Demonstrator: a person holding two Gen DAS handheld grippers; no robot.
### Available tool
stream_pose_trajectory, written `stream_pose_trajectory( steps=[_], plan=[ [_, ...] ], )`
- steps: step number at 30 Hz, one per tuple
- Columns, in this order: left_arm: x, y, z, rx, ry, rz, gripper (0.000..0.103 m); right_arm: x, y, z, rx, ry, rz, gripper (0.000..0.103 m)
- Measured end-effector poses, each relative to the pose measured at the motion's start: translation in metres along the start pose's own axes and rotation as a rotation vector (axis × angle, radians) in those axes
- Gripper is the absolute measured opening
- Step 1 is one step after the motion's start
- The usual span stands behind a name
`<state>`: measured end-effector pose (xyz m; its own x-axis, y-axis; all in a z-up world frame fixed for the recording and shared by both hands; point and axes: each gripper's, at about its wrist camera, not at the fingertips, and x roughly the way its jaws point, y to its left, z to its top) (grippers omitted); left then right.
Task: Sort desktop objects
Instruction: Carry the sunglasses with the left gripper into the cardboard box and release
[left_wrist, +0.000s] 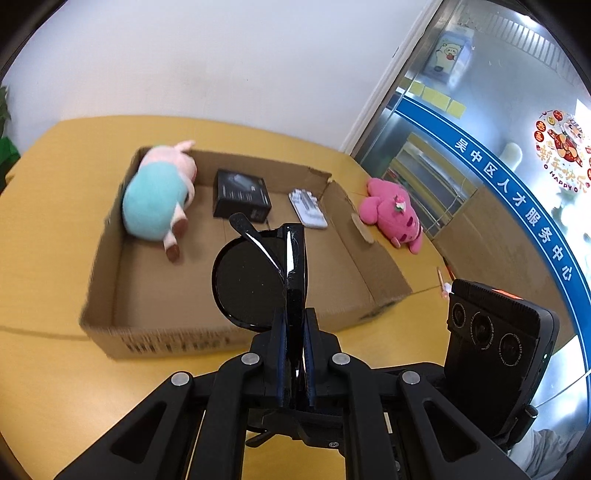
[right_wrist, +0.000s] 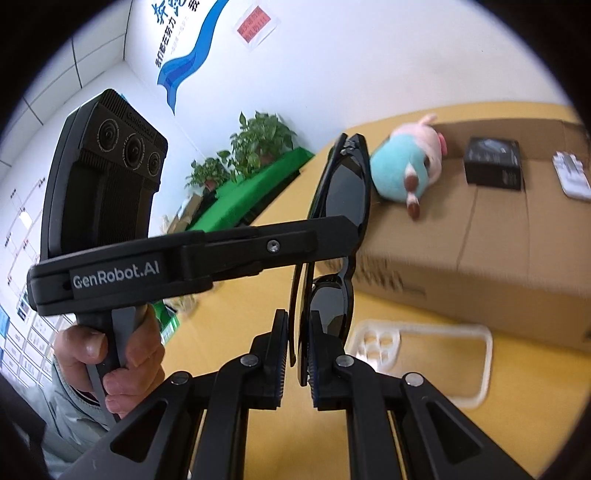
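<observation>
You have the sunglasses (left_wrist: 258, 280) pinched by both tools at once, and that is where the risk lies. If your two hands drift apart or twist against each other, the thin frame could flex or a folded arm could slip out from between the pads. The grip is on smooth, glossy plastic, so a loose squeeze could let them slide and fall onto the worktop (left_wrist: 48, 229) short of the cardboard box (left_wrist: 229, 343).

The left hand-held gripper (left_wrist: 295, 321) is clamped shut on the sunglasses, holding them edge-on, tilted downward toward the box. In the right wrist view it reaches in from the left across the frame, with your hand (right_wrist: 110, 362) wrapped round its handle. The right hand-held gripper (right_wrist: 297, 332) is likewise closed tight on the lower end of the glasses, angled down less steeply.

The sunglasses hang in the air just in front of the box's near wall, not yet over its floor.
</observation>
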<state>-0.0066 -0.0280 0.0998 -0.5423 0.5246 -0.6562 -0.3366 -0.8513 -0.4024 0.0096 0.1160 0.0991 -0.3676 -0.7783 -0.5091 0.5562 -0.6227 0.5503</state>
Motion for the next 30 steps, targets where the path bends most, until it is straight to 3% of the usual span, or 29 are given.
stream_pose_trajectory(
  steps=[8, 12, 20, 30],
  plan=[
    [0.023, 0.030, 0.059, -0.002, 0.041, 0.035, 0.007, 0.031, -0.027, 0.055, 0.084, 0.000, 0.050, 0.009],
    [0.049, 0.050, 0.068, -0.024, 0.095, 0.057, 0.007, 0.055, -0.048, 0.067, 0.153, 0.029, 0.070, 0.009],
    [0.095, 0.107, 0.058, -0.141, 0.221, 0.125, 0.007, 0.121, -0.090, 0.063, 0.310, 0.134, 0.113, 0.009],
    [0.127, 0.121, 0.044, -0.165, 0.317, 0.242, 0.007, 0.154, -0.119, 0.050, 0.436, 0.249, 0.100, 0.009]
  ],
)
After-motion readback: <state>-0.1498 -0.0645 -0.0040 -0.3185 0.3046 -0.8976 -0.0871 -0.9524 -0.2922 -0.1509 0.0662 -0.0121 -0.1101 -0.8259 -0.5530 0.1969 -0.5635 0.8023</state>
